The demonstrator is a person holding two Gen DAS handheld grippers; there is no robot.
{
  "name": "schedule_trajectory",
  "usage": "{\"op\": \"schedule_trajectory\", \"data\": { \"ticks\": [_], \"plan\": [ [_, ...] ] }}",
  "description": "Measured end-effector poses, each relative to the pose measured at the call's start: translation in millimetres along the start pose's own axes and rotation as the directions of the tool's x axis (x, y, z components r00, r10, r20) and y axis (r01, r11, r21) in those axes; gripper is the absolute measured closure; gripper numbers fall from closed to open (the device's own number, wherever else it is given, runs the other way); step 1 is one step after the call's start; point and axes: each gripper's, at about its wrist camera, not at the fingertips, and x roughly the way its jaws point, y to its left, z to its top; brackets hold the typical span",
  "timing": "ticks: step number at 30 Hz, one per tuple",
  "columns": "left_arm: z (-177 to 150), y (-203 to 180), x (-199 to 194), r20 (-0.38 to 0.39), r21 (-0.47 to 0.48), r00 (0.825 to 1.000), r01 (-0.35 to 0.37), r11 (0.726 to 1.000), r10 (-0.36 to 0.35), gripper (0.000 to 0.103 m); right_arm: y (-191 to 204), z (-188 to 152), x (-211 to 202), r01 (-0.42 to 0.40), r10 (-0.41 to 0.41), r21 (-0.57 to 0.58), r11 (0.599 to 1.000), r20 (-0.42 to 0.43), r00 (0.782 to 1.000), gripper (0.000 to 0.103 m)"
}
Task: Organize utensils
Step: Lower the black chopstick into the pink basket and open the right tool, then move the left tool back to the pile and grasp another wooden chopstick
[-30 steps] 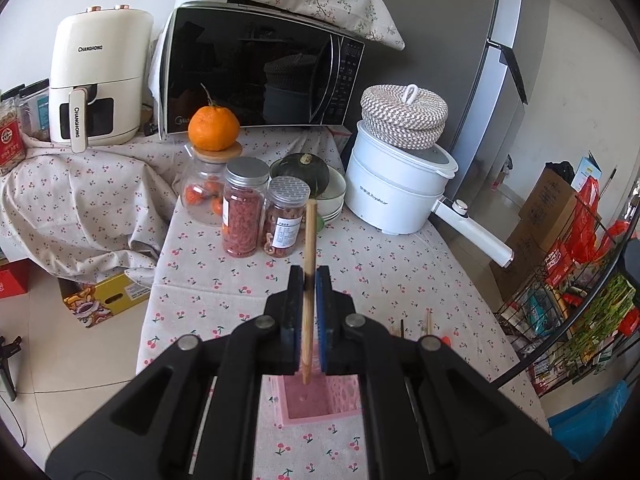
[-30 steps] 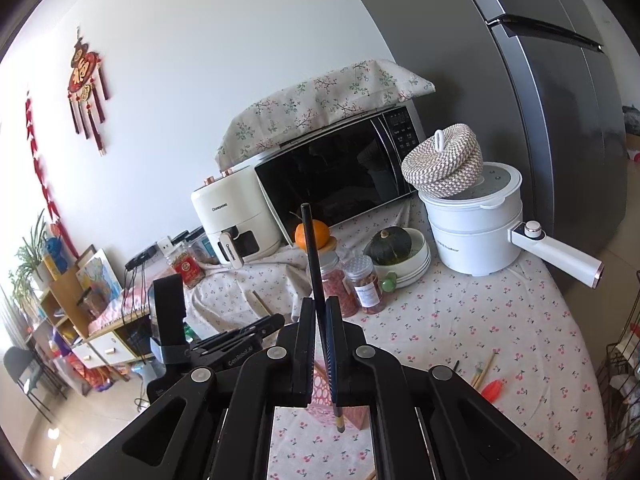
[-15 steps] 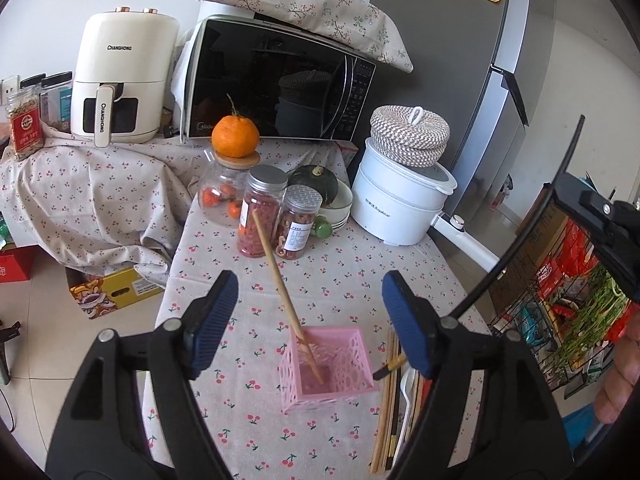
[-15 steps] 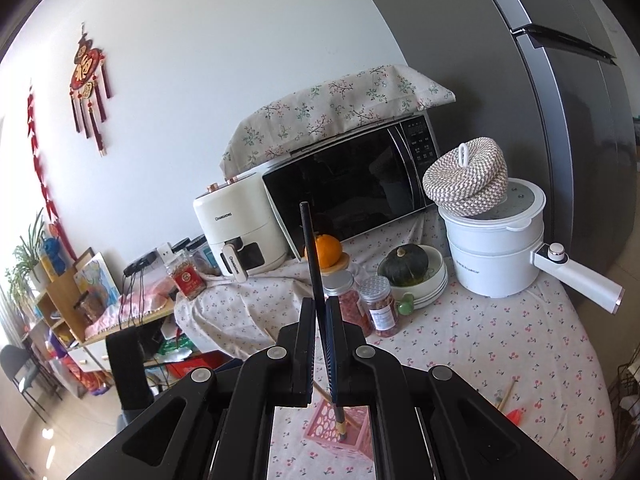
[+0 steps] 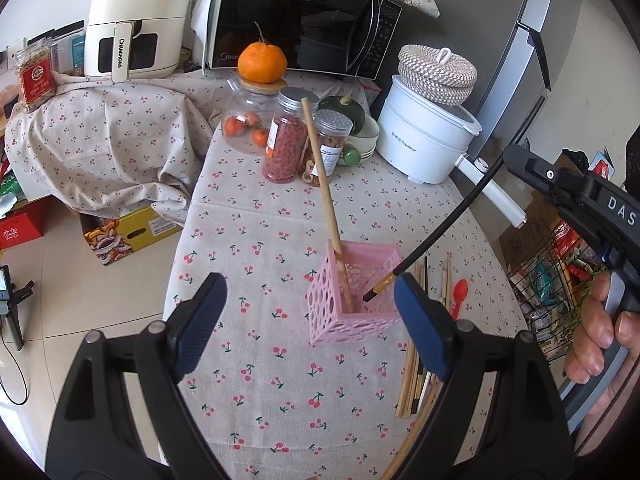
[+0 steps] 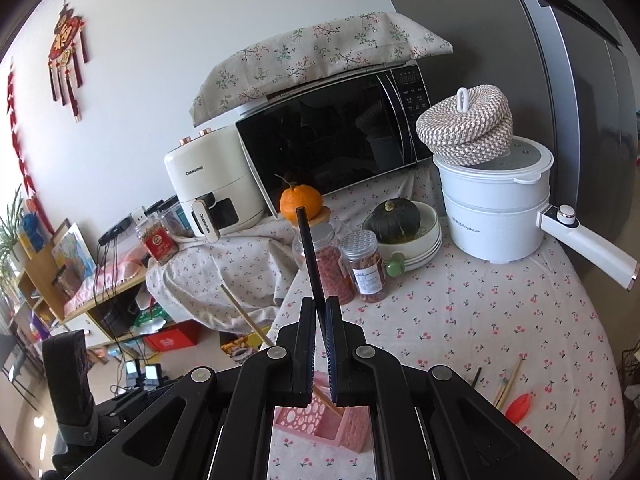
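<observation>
Since a second ago the left tongs (image 5: 308, 308) have let go of the wooden chopstick (image 5: 326, 204) and spread wide; half a second ago they were already apart, and the black chopstick (image 5: 460, 212) has since come down toward the holder.

Left wrist view: left tongs wide, nothing between the blue pads (image 5: 200, 316). Wooden chopstick stands tilted in the pink holder (image 5: 352, 300), lower end inside, top leaning toward the far edge of the tabletop (image 5: 248, 240) and crossing in front of the spice jars (image 5: 290, 136). Black chopstick slants in from the right, gold-banded tip just above the holder's mouth; whether it is past the rim, cannot tell. Right hand (image 5: 600, 332) grips the right device handle at the frame's right side. Loose chopsticks (image 5: 416, 360) and a red spoon (image 5: 460, 294) lie right of the holder, near the tabletop's right edge. This view alone shows the holder's inside and the chopstick pile.

Right wrist view: right tongs (image 6: 320, 344) narrow, clamped on the black chopstick (image 6: 310, 256), which sticks up past the pads toward the orange (image 6: 300, 202). Pink holder (image 6: 320, 420) is mostly hidden beneath the tongs, only its side wall seen. Wooden chopstick (image 6: 244, 314) pokes out at left. Red spoon (image 6: 518, 406) and a few chopstick ends (image 6: 508, 380) show near the right edge. Only here: wall hanging (image 6: 66, 48), shelf clutter at left.
</observation>
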Motion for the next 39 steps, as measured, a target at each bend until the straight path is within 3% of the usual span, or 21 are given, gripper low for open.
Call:
{"op": "schedule_trajectory", "data": {
  "ticks": [10, 13, 17, 21, 30, 39],
  "plan": [
    [-1, -5, 3, -0.011, 0.013, 1.0, -0.005, 1.0, 0.005, 0.017, -10, -1, 9, -0.014, 0.014, 0.036, 0.999, -0.02, 1.0, 0.096],
    [-2, -6, 4, -0.017, 0.015, 1.0, -0.004, 1.0, 0.004, 0.017, -15, 0, 4, -0.033, 0.034, 0.069, 0.997, -0.018, 0.999, 0.086],
    [-3, -8, 3, -0.017, 0.017, 1.0, 0.001, 1.0, 0.0, 0.017, -17, 1, -9, -0.044, 0.044, 0.076, 0.996, 0.0, 0.999, 0.059],
    [-4, -11, 3, -0.018, 0.022, 1.0, 0.003, 1.0, -0.003, 0.017, -19, 1, -26, -0.061, 0.059, 0.079, 0.995, 0.021, 0.998, 0.045],
    [-10, -23, 1, -0.026, 0.039, 1.0, 0.018, 0.999, -0.017, 0.015, -37, -7, -54, -0.017, 0.015, 0.094, 0.995, 0.021, 1.0, 0.026],
    [-17, -47, -2, -0.026, 0.079, 0.999, 0.034, 0.996, -0.032, 0.008, -64, -20, -72, 0.073, -0.072, 0.087, 0.993, -0.016, 0.997, 0.018]
  ]
}}
